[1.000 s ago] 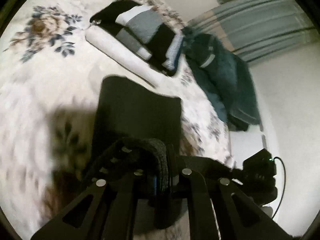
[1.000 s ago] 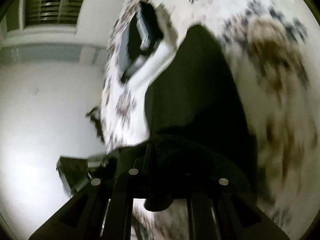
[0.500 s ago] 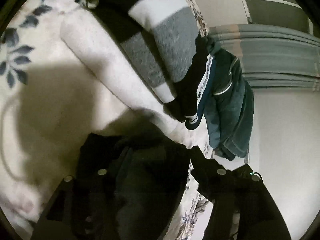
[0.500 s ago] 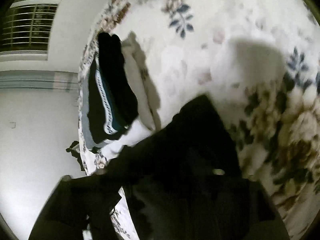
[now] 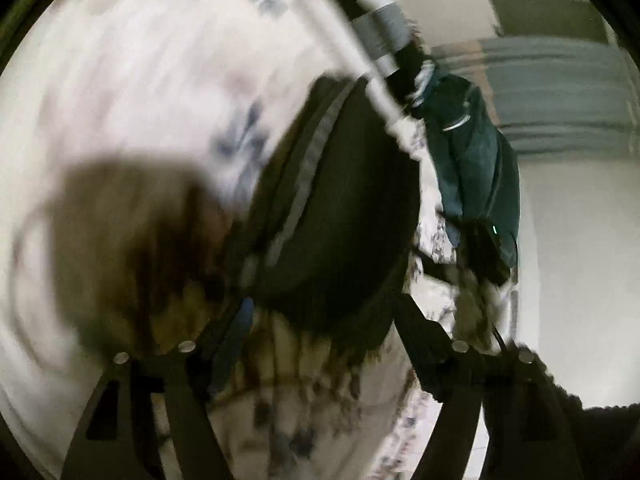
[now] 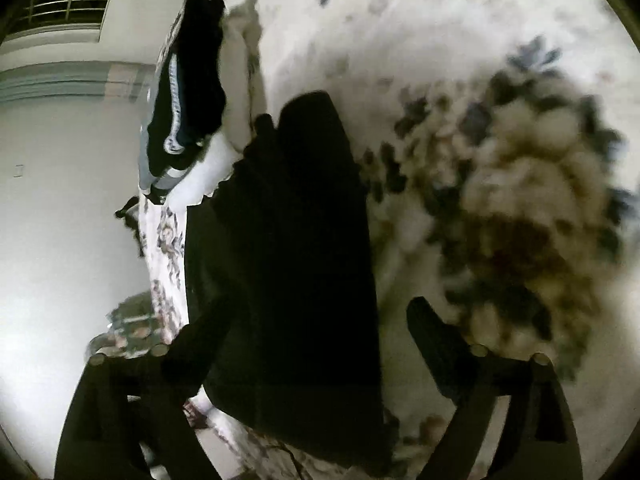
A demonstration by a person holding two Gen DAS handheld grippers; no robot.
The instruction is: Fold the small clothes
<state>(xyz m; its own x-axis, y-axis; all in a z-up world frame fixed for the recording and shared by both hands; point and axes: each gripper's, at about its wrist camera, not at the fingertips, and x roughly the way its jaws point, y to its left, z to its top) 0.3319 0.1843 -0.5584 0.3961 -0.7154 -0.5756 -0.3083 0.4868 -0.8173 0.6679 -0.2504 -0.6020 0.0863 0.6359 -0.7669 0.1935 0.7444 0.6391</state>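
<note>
floral quilted bedspread (image 6: 440,60) under flat rectangular black garment (image 6: 304,260), both tongs (image 6: 316,344) spread

Black garment (image 6: 288,264) on floral bedspread (image 6: 460,92)

Right gripper (image 6: 316,340) spread wide over it; folded clothes pile (image 6: 188,92) lies far left.

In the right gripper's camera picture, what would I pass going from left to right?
White wall → stack of folded dark clothes with a white stripe → black folded garment on the bedspread → large blurred brown-and-blue flower print on the white floral bedspread.
</note>
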